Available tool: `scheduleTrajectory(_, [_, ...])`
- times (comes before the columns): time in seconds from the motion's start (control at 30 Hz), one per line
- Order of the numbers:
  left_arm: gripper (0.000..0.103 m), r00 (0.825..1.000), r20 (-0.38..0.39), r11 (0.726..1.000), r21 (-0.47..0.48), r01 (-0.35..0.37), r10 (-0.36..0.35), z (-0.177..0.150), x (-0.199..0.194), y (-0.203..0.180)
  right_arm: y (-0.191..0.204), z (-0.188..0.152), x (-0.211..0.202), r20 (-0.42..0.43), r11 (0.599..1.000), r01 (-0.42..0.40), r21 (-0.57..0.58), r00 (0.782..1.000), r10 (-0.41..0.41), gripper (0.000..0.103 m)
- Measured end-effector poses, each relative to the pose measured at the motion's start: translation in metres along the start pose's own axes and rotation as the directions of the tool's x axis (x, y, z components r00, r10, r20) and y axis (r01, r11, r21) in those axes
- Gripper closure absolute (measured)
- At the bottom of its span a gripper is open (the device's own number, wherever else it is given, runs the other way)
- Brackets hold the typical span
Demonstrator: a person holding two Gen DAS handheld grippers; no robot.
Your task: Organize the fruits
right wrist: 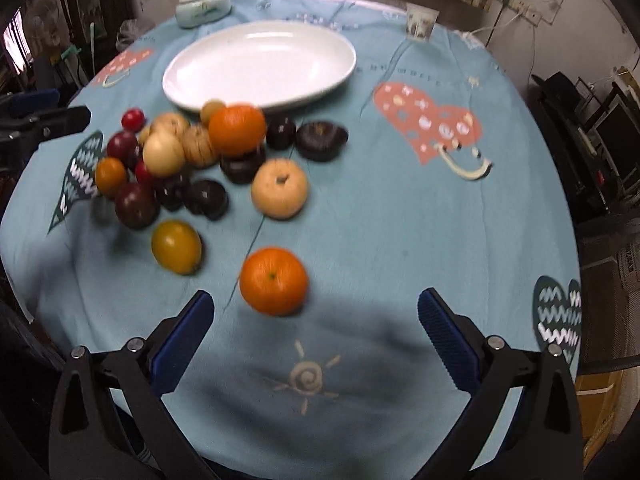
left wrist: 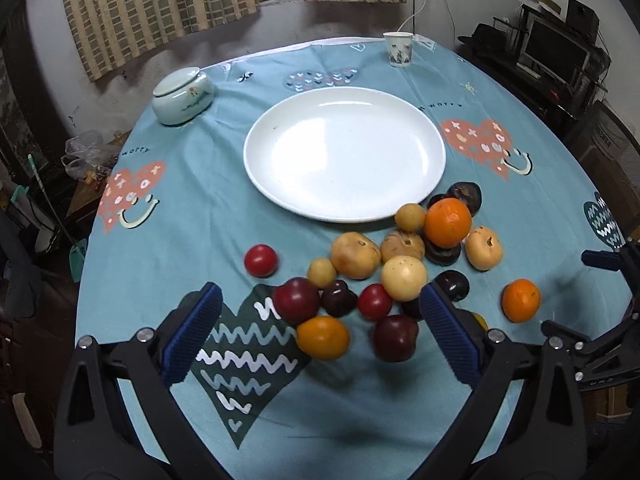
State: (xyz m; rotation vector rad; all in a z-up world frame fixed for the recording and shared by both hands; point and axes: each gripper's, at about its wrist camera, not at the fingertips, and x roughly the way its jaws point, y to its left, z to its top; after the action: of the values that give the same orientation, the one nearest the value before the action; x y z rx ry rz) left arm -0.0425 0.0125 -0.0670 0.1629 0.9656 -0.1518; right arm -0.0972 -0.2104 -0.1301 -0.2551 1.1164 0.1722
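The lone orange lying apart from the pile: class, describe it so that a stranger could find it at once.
Start at the large white plate on the blue patterned tablecloth, then come toward the camera past the heap of mixed fruit. The round bright orange lies alone on bare cloth, touching nothing, unlike the other orange, which sits on the heap.

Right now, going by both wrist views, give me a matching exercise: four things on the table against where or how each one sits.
Things:
1. white plate
2. paper cup
3. lone orange
4. lidded ceramic jar

Places or states:
A. between the right gripper's open jaws, apart from the pile
B. empty, just beyond the fruit pile
C. far edge, nearest the wall socket
D. far left, by the curtain

Pairs: 1-B, 2-C, 3-A, 4-D
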Motion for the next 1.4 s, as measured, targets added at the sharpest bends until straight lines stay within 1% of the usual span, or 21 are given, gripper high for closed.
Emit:
scheduleTrajectory(0.07, [0.003,1.0,-0.002,1.0,-0.005,-0.001,0.001,0.001,0.0,0.0,0.0,0.0,0.004,-0.025,1.0,-0.003,0.008,1.0,0.003,0.004])
scheduleTrajectory(0.17, [0.003,1.0,-0.002,1.0,-0.019,-0.004,0.004,0.002,-0.002,0.002,-0.001,0.001,0.015,-0.074,0.999,-0.03,0.029,0.997,0.032,0.014])
scheduleTrajectory(0.2, [0.003,1.0,-0.002,1.0,-0.023,-0.006,0.006,0.002,-0.002,0.003,-0.001,0.003,0.017,-0.081,0.998,-0.043,0.037,0.996,0.046,0.014])
scheduleTrajectory(0.47, [0.003,1.0,-0.008,0.999,-0.035,-0.008,0.008,0.0,-0.001,0.006,-0.005,0.011,0.02,-0.078,0.998,-0.032,0.047,0.996,0.036,0.014])
scheduleTrajectory(0.57, [0.003,1.0,-0.008,0.999,-0.034,-0.006,0.006,0.0,0.0,0.005,-0.009,0.013,0.01,-0.02,0.996,-0.064,0.063,0.998,0.066,0.014])
scheduleTrajectory(0.63, [0.003,1.0,-0.004,0.999,-0.032,-0.005,0.005,0.001,0.0,0.005,-0.013,0.016,0.0,0.047,0.992,-0.099,0.083,0.994,0.095,0.014])
scheduleTrajectory(0.67, [0.003,1.0,-0.003,1.0,-0.03,-0.004,0.004,0.002,0.0,0.005,-0.016,0.018,-0.008,0.092,0.99,-0.111,0.093,0.991,0.103,0.013])
scheduleTrajectory(0.77, [0.003,1.0,0.006,1.0,-0.021,0.001,-0.001,0.005,-0.002,0.003,-0.021,0.024,-0.036,0.236,0.986,-0.145,0.081,0.964,0.122,0.003])
scheduleTrajectory(0.83, [0.003,1.0,0.015,1.0,-0.011,0.003,-0.003,0.006,-0.004,0.002,-0.023,0.03,-0.059,0.331,0.985,-0.161,0.068,0.935,0.13,0.003])
scheduleTrajectory(0.87, [0.003,1.0,0.019,1.0,-0.009,0.005,-0.005,0.007,-0.005,0.001,-0.025,0.036,-0.068,0.364,0.986,-0.148,0.072,0.925,0.113,0.003])
scheduleTrajectory(0.93, [0.003,1.0,0.026,1.0,-0.008,0.006,-0.006,0.008,-0.008,0.0,-0.027,0.044,-0.095,0.452,0.992,-0.082,0.1,0.892,0.028,0.003])
scheduleTrajectory(1.0, [0.003,1.0,0.031,1.0,-0.007,0.001,-0.001,0.009,-0.011,0.0,-0.031,0.05,-0.129,0.565,0.988,-0.022,0.151,0.822,-0.068,0.001])
scheduleTrajectory(1.07, [0.003,0.999,0.043,1.0,-0.012,-0.004,0.005,0.01,-0.015,0.001,-0.033,0.051,-0.159,0.664,0.981,0.008,0.193,0.735,-0.136,0.001])
scheduleTrajectory(1.1, [0.003,0.999,0.049,1.0,-0.013,-0.004,0.005,0.011,-0.017,0.001,-0.032,0.048,-0.176,0.731,0.974,0.029,0.224,0.656,-0.188,0.001])
scheduleTrajectory(1.13, [0.003,0.999,0.054,1.0,-0.012,-0.005,0.005,0.011,-0.018,0.001,-0.033,0.045,-0.187,0.767,0.969,0.035,0.244,0.605,-0.215,0.001])
scheduleTrajectory(1.17, [0.003,0.998,0.057,1.0,-0.011,-0.005,0.006,0.012,-0.019,0.001,-0.032,0.046,-0.193,0.784,0.969,0.025,0.245,0.583,-0.214,0.001])
scheduleTrajectory(1.2, [0.003,0.998,0.058,1.0,-0.009,-0.005,0.006,0.012,-0.02,0.0,-0.034,0.048,-0.192,0.773,0.973,0.018,0.23,0.604,-0.194,0.001])
scheduleTrajectory(1.23, [0.003,0.998,0.058,1.0,-0.008,-0.008,0.009,0.012,-0.021,-0.001,-0.037,0.05,-0.188,0.75,0.976,0.018,0.218,0.636,-0.18,0.001])
scheduleTrajectory(1.27, [0.003,0.998,0.059,1.0,-0.006,-0.01,0.011,0.011,-0.022,-0.002,-0.038,0.056,-0.179,0.706,0.976,0.023,0.216,0.687,-0.173,0.001])
scheduleTrajectory(1.3, [0.003,0.998,0.061,1.0,-0.004,-0.01,0.01,0.011,-0.023,-0.002,-0.041,0.058,-0.173,0.68,0.975,0.014,0.22,0.715,-0.164,0.001])
scheduleTrajectory(1.4, [0.003,0.998,0.06,1.0,0.0,-0.012,0.012,0.01,-0.024,-0.003,-0.048,0.057,-0.154,0.609,0.971,-0.048,0.236,0.785,-0.109,0.001])
